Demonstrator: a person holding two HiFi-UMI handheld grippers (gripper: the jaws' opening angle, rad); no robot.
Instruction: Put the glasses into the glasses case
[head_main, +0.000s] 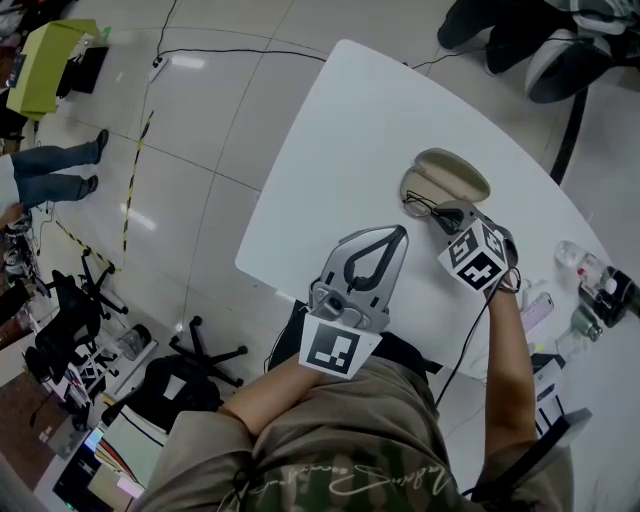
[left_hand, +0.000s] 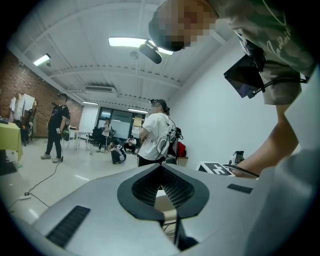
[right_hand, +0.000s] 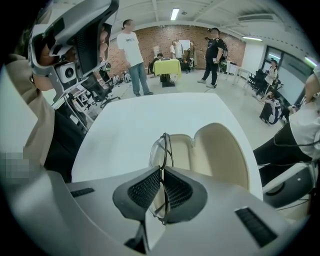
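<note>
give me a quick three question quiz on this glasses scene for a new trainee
1. Fill in: the glasses case lies ___ on the white table.
2. Multiple choice: what does the right tool hold? A nothing; B the glasses; C the glasses case.
3. True or false: the left tool grips the glasses case.

Key: 1 open. 2 B. 3 false; its jaws are together on nothing.
</note>
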